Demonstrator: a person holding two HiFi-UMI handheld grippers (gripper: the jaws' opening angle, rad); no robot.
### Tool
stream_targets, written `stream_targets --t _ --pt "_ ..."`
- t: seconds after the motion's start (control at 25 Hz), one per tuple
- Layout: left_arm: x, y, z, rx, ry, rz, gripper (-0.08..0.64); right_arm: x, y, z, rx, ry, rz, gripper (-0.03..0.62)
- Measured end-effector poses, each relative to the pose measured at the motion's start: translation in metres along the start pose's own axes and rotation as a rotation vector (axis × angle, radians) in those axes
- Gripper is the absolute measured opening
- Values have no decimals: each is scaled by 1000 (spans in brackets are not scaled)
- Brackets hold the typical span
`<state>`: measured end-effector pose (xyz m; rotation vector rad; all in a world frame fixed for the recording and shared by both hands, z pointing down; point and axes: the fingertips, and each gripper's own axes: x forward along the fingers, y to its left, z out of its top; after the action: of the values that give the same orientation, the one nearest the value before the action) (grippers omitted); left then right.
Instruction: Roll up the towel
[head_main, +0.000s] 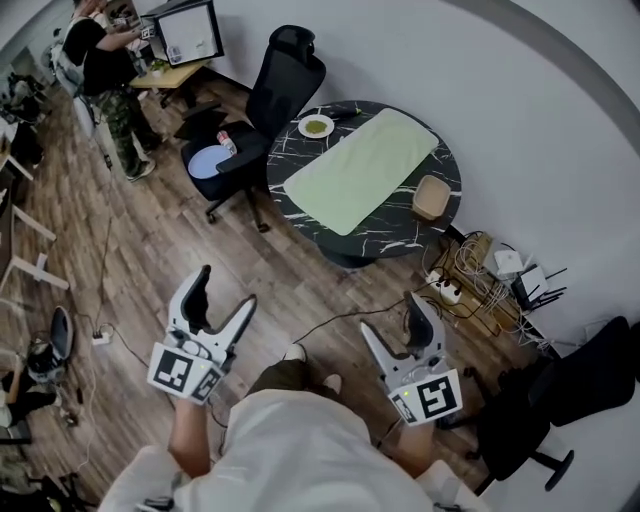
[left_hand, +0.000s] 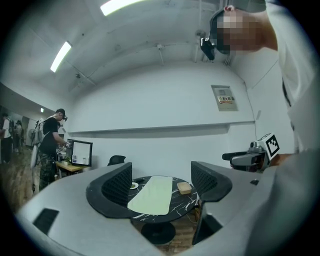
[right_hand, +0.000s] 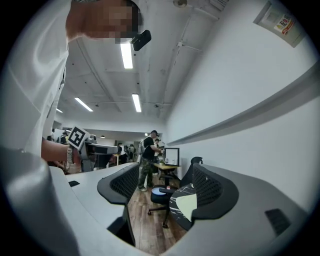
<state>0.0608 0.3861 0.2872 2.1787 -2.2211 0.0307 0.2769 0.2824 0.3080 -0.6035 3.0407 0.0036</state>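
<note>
Head view: your left gripper (head_main: 226, 290) and right gripper (head_main: 392, 318) hang over the wooden floor (head_main: 150, 250), well apart from the round black table (head_main: 390, 235), where the pale green towel (head_main: 362, 170) lies flat and unrolled between a small plate (head_main: 316, 126) and a wooden box (head_main: 431, 197). Left gripper view: your jaws stand wide apart and hold nothing, with the distant table and towel framed between them. Right gripper view: jaws likewise spread and empty, the table edge showing at the right jaw.

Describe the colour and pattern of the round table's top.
The table top is black with white marble-like veins, clearest in the head view.
</note>
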Motion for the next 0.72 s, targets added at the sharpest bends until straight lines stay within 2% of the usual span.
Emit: stream_targets --t 0.16,0.4,0.72 --pt "12 17 -4 -10 1 5 353 25 0 0 -16 -2 16 302" --pt "70 56 -15 -26 -30 -105 353 73 -16 -15 -14 30 -58 302" --pt "169 192 -50 -70 16 -297 353 229 -24 -43 19 78 -236 302"
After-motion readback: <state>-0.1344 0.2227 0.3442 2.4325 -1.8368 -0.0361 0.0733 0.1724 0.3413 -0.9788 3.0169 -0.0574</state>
